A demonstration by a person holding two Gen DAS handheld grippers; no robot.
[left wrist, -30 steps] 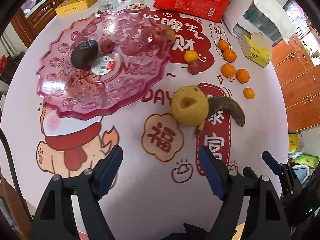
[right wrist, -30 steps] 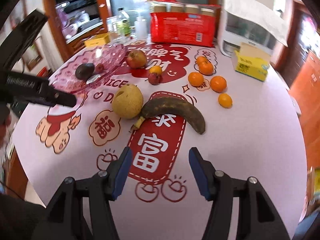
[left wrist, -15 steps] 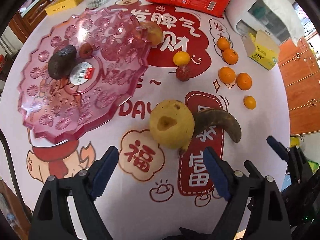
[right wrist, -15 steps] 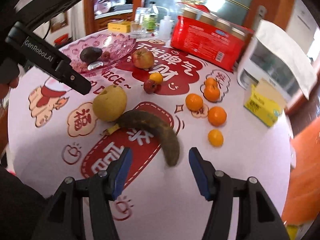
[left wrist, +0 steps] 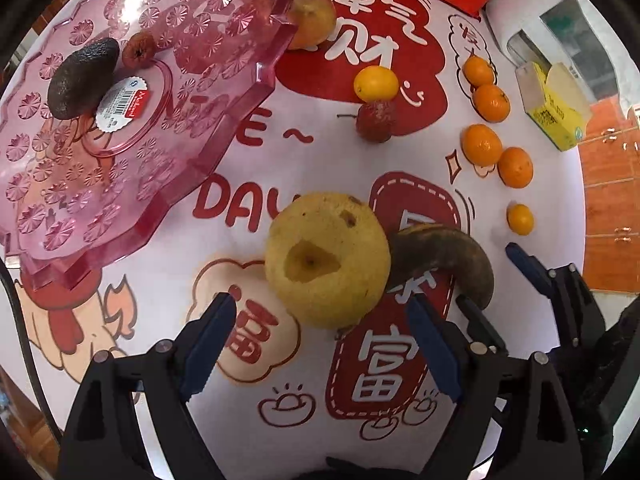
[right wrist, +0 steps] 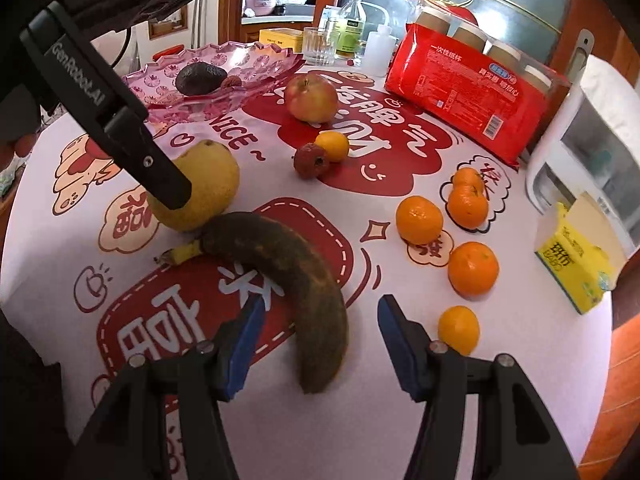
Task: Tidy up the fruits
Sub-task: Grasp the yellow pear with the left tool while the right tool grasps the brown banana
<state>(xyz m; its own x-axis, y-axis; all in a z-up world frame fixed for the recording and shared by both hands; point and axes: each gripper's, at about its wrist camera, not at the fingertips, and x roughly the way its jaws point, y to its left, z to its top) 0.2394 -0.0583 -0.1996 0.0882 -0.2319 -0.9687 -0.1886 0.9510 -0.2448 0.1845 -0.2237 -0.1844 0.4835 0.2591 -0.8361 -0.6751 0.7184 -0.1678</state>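
pear [left wrist: 327,258]: large, yellow, a wedge cut from its top; lies on the printed tablecloth [left wrist: 280,420]; taken as landmark.
left gripper [left wrist: 320,344]: points down at the pear, jaws wide apart with nothing between the pads, pear just ahead of the tips. the right wrist view shows one black finger [right wrist: 120,120] in front of the pear; whether it touches cannot be told.
banana [right wrist: 288,280]: blackened, touching the pear's right side, curving away from it. the right wrist view alone shows its yellow stem end next to the pear.
right gripper [right wrist: 320,338]: jaws parted, astride the banana's far end, pads clear of the skin.
pink tray [left wrist: 224,120]: well left of the pear and beyond it; holds an avocado [left wrist: 82,78] and a small red fruit [left wrist: 138,49].
apple [right wrist: 311,97]: beyond the pear, beside the tray rim; mostly hidden by the rim in the left wrist view.
lychee [left wrist: 374,120] and small orange [left wrist: 376,83]: touching each other, beyond the pear.
five mandarins [right wrist: 419,219]: loose group, right of the pear past the banana.
red packet [right wrist: 472,100], yellow box [right wrist: 572,258]: far side of the table, clearest in the right wrist view.
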